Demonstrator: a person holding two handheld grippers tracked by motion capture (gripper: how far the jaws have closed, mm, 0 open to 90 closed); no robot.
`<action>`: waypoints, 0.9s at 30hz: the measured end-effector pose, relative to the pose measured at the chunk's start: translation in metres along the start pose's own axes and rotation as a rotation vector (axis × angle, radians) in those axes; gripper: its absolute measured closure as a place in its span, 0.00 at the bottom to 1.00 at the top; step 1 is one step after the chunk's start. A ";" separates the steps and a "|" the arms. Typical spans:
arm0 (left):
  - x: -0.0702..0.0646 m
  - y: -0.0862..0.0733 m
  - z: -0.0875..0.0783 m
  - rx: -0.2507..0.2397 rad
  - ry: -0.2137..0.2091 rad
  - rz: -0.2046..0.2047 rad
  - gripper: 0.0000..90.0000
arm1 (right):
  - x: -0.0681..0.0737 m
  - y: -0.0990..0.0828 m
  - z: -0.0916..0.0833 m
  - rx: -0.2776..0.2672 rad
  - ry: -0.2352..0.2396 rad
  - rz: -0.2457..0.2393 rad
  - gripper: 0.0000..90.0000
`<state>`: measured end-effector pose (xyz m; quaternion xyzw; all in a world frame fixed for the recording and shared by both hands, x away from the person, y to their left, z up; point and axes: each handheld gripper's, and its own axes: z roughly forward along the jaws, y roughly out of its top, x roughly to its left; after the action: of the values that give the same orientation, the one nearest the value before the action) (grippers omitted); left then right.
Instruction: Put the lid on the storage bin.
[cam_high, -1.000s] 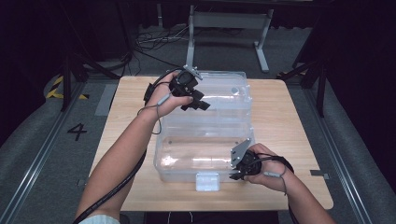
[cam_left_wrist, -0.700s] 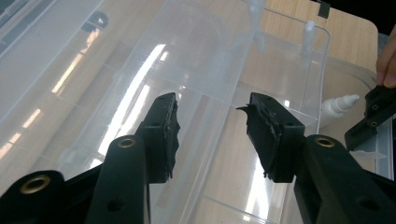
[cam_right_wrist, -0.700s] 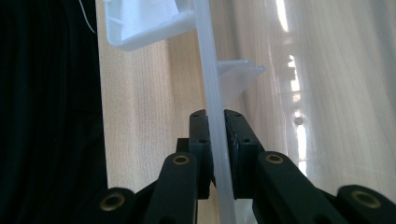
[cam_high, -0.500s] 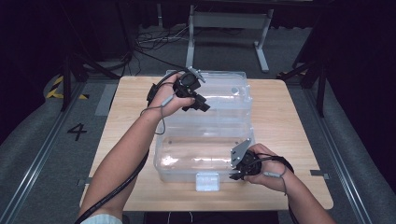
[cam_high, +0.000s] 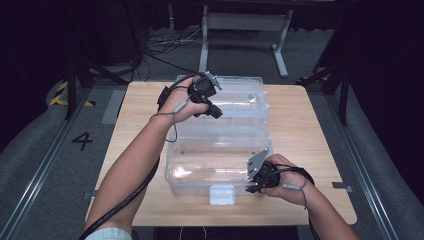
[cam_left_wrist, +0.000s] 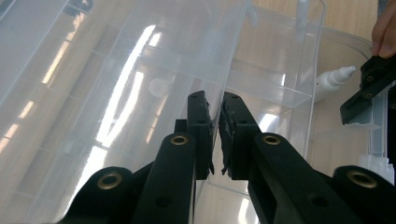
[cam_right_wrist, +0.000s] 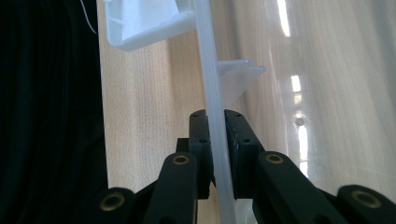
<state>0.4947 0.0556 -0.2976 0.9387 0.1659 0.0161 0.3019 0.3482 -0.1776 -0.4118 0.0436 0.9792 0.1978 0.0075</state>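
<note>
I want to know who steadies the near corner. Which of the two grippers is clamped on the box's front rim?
The right gripper: it pinches the clear box rim at the near right corner, while the left gripper grips a wall at the far end.

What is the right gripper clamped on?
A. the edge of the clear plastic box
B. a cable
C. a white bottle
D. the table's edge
A: in the right gripper view, the right gripper pinches the thin rim of the clear plastic box.
</note>
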 end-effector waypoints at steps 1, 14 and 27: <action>-0.001 0.000 0.000 0.001 0.001 -0.001 0.92 | 0.000 0.000 0.000 0.000 0.000 0.000 0.92; -0.006 0.000 -0.003 0.005 0.008 0.029 0.93 | -0.001 0.000 0.000 -0.001 0.000 -0.005 0.92; -0.018 -0.001 -0.009 0.013 0.003 0.058 0.94 | 0.000 0.000 0.000 -0.004 -0.003 0.002 0.92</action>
<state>0.4764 0.0560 -0.2898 0.9450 0.1390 0.0252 0.2949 0.3479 -0.1778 -0.4121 0.0446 0.9788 0.1997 0.0087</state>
